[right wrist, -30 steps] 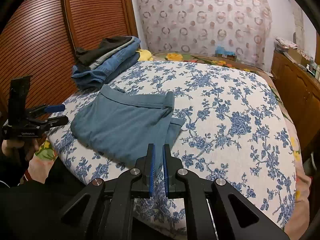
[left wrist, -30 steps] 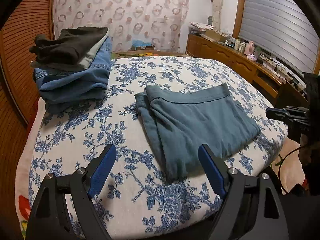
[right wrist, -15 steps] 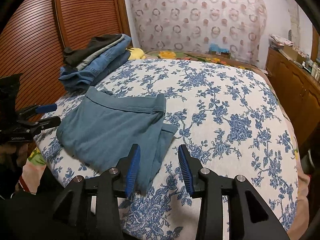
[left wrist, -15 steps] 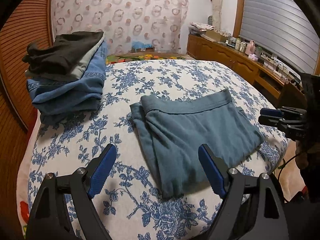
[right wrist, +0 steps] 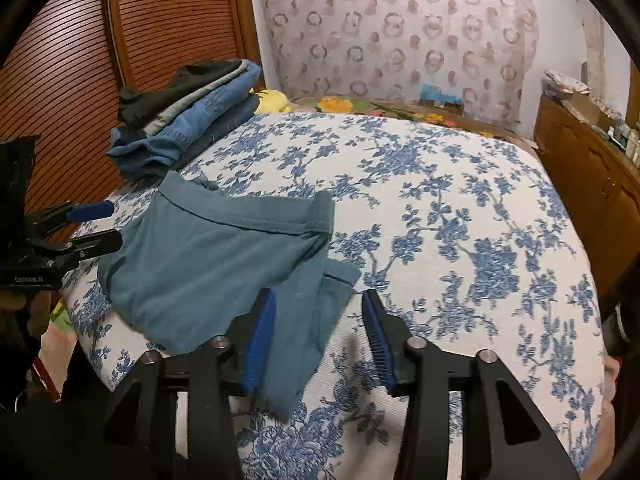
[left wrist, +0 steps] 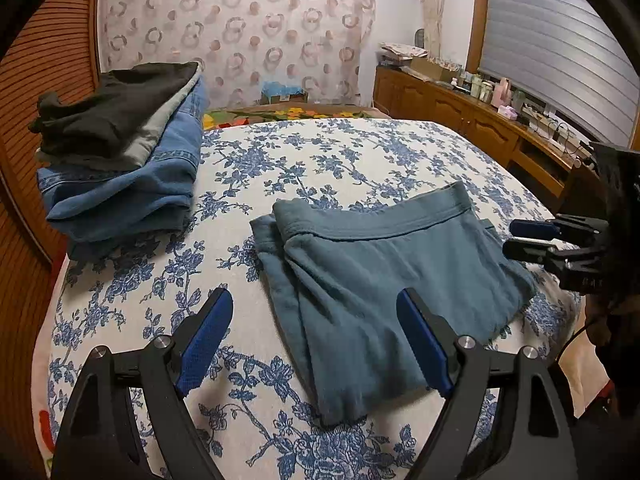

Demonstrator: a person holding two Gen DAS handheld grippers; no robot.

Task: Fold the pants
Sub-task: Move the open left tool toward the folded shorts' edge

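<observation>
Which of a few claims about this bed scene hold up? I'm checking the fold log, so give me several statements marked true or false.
1. The teal pants lie folded on the floral bedspread. True.
2. The left claw is clamped on the pants. False: its jaws stand wide open above the cloth, gripping nothing.
3. A stack of folded clothes, with denim under a dark garment, sits apart from the teal pants. True.
4. The right claw is fully shut. False: its jaws have just been opening and are apart, with the near edge of the pants showing between them, unpinched.
5. The teal pants rest on top of the stack. False: they lie flat on the bedspread beside it.
</observation>
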